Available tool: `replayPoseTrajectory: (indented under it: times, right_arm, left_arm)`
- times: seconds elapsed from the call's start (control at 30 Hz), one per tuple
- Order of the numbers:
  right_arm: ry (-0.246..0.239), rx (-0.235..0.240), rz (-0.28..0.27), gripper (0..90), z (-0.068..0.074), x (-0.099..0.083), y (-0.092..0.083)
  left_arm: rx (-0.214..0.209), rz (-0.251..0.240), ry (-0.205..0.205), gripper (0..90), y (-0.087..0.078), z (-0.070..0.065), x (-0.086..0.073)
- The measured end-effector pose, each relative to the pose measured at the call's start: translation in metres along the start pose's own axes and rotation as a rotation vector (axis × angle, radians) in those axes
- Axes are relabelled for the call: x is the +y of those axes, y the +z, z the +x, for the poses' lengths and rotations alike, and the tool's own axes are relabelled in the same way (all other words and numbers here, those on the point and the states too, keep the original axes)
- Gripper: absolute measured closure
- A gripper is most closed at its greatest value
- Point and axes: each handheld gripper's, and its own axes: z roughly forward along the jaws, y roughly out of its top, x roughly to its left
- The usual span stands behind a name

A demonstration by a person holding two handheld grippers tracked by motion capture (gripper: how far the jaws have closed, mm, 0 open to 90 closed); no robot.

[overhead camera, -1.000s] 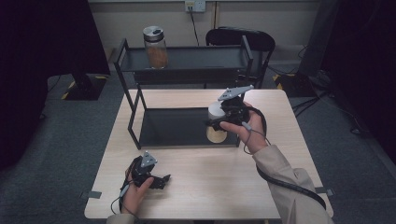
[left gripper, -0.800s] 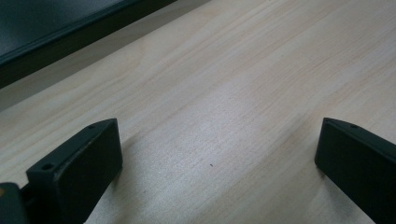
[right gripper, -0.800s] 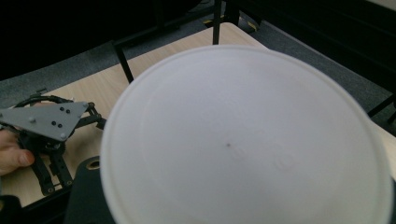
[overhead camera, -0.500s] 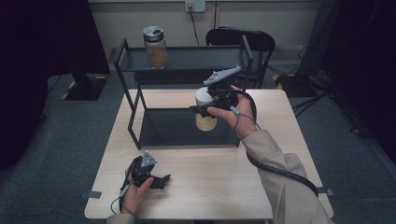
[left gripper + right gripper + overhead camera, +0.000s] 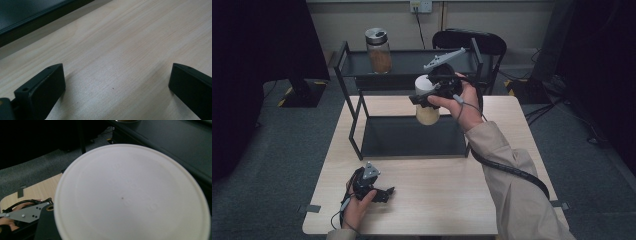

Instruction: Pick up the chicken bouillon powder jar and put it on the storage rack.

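We saw a white-lidded jar (image 5: pixel 427 102) with pale beige contents, held by the black right gripper (image 5: pixel 432 97) with its grey plate. On the far shelf of the black rack (image 5: pixel 354 122) stood a clear jar (image 5: pixel 379 50) with brown contents and a silver lid. The table (image 5: pixel 437 200) was light wood with fine grain, the near left gripper (image 5: pixel 382 192) black, and the sleeve (image 5: pixel 512 190) beige.

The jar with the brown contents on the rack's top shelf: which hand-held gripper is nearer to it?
Right. The right hand-held gripper holds a white-lidded jar in the air beside the top shelf, right of the brown jar. The left hand-held gripper rests on the table's near edge.
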Motion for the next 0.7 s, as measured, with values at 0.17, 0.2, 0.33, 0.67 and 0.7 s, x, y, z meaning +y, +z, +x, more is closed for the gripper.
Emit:
replayPoseTrajectory:
  times: [0.17,0.2,0.33,0.67,0.7]
  right_arm:
    - [-0.012,-0.008,0.005,35.1,0.002,0.016,-0.005]
    - [-0.014,-0.008,0.005,35.1,0.002,0.019,-0.006]
    - [-0.017,-0.011,0.006,35.1,0.003,0.030,-0.009]
    - [-0.033,-0.005,0.014,35.1,0.005,0.060,-0.013]
    - [-0.033,-0.004,0.015,35.1,0.005,0.063,-0.013]
  left_arm:
    - [0.000,0.000,0.000,0.0,0.000,0.000,0.000]
    - [0.000,0.000,0.000,0.0,0.000,0.000,0.000]
    - [0.000,0.001,0.001,0.0,0.000,0.000,0.000]
    - [0.001,0.001,0.002,0.0,0.000,0.000,0.000]
    - [0.001,0.001,0.002,0.0,0.000,0.000,0.000]
